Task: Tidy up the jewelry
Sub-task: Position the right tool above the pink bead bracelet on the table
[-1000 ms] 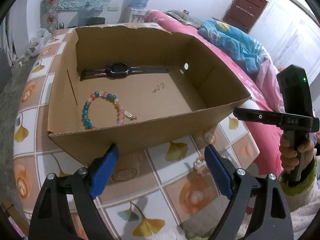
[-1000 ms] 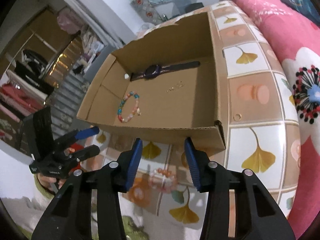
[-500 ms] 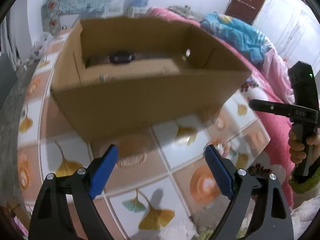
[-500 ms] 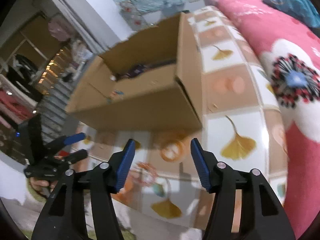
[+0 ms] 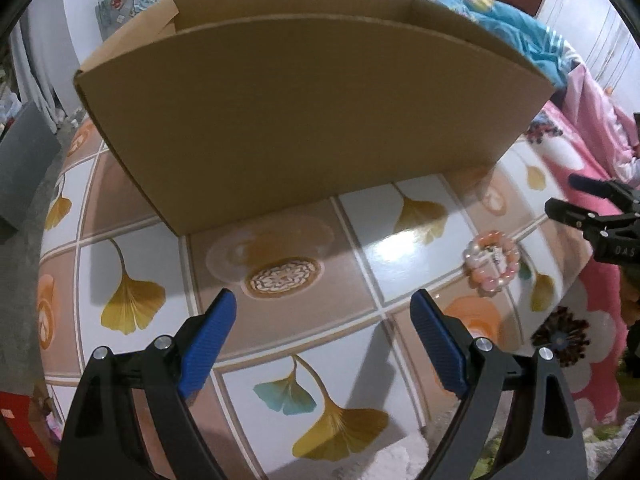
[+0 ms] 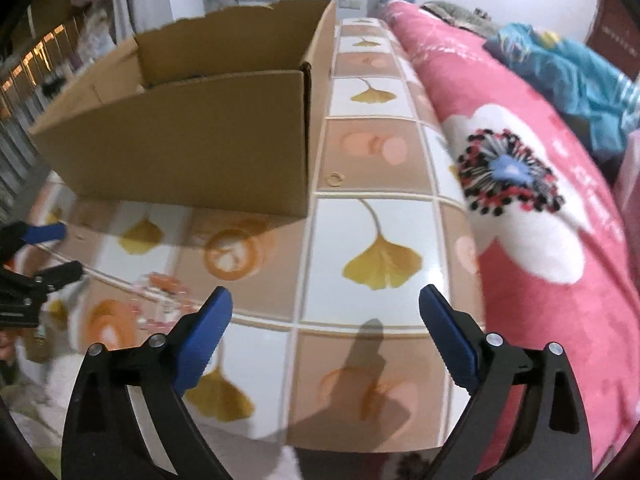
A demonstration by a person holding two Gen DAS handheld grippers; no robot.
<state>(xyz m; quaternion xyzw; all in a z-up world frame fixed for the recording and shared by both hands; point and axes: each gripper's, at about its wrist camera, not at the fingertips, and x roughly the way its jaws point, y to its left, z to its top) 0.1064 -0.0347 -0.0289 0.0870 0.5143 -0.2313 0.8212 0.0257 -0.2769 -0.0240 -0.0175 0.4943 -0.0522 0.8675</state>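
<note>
A pink bead bracelet lies on the tiled table, in front of the cardboard box and toward its right corner. My left gripper hangs open over the tiles, left of the bracelet, with nothing between its fingers. In the right wrist view the bracelet is blurred, just left of my right gripper. Its jaws are opening wide over bare tiles and hold nothing. A small ring lies by the box corner. The near wall hides what is in the box.
A bed with a pink flowered blanket runs along the table's right side, with a blue cloth on it. The table's front edge is close below my right gripper. Each gripper shows at the edge of the other's view.
Both views have sunk toward the table, so the box's inside is no longer seen. The right gripper's jaws have spread much wider and it has swung right of the bracelet.
</note>
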